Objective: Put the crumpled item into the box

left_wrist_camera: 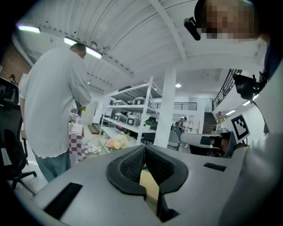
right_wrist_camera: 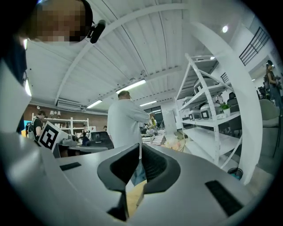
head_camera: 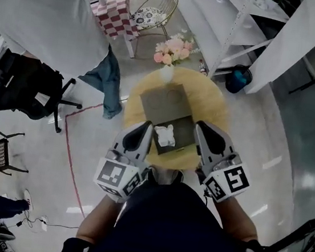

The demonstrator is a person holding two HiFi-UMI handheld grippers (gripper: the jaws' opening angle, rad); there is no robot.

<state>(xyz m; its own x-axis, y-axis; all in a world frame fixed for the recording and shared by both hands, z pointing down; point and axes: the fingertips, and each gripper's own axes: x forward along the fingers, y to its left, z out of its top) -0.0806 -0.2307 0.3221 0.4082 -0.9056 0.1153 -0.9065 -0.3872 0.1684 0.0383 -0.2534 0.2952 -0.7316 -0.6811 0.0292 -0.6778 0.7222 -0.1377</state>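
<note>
**Head view.** The crumpled item is a small white wad, creased and lumpy, and looks like paper or tissue. It lies inside the open box, a dark olive-grey carton with its flap folded away to the far side. The box stands on a round yellow bench. The left tool is just left of the box and the right tool just right of it; neither holds the wad.

I judge the wad very light, soft and springy — it would squash under a pinch rather than slip, and nothing about it looks breakable. If it had to be lifted, a gentle nip from above across its bulkiest fold should do. As it lies, the task looks done.

**Left gripper view.** The left tool has its jaws together at the tips with nothing between them. A sliver of the yellow bench shows through the gap lower down. The wad is not in sight here.

**Right gripper view.** The right tool is likewise closed and empty — its jaws meet, and it points out across the room toward a person in a white shirt and shelving.
</note>
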